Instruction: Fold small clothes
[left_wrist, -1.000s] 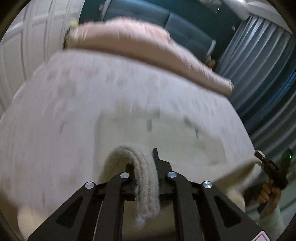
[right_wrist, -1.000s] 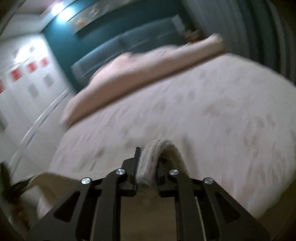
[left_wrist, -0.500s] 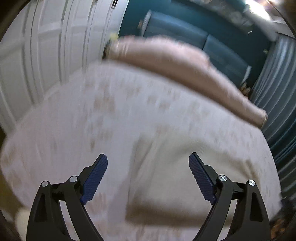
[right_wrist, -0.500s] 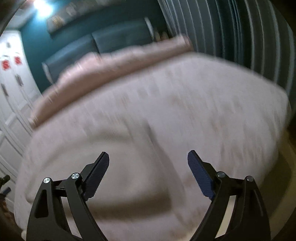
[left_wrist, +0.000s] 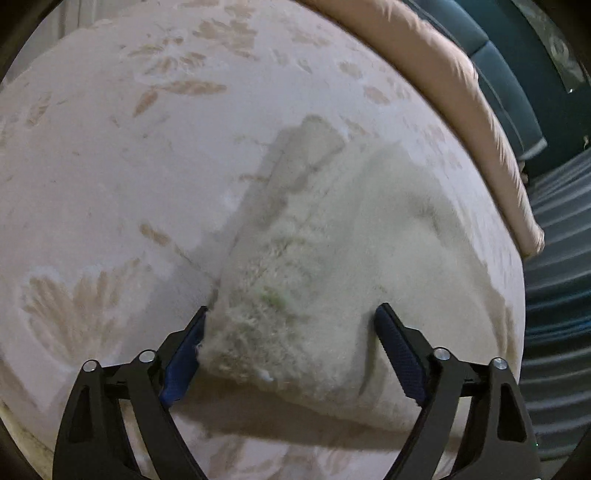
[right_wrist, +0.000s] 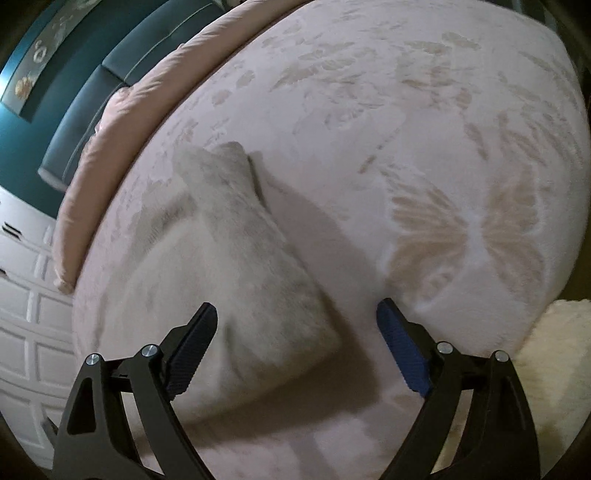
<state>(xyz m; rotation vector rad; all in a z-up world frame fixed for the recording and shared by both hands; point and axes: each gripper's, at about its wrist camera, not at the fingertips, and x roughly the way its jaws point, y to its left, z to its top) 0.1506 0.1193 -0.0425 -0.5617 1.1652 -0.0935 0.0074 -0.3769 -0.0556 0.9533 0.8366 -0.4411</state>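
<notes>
Both grippers spread wide over a cream knit garment on the bed.

We hold the left gripper (left_wrist: 291, 332) with its jaws wide apart and nothing between them, low over the near left corner of the garment (left_wrist: 332, 258); whether the left pad touches the fuzzy edge we cannot tell. Our right gripper (right_wrist: 297, 328) is just as wide and empty, with the garment's (right_wrist: 251, 266) near right corner lying between its fingers. The garment stretches away toward twelve o'clock on the pink patterned bed (left_wrist: 110, 166), and a folded pink blanket (left_wrist: 461, 92) lies along the far edge. We judge the knit soft, light and limp, likely to sag and stretch, so we would pinch each near corner well in from the edge.
</notes>
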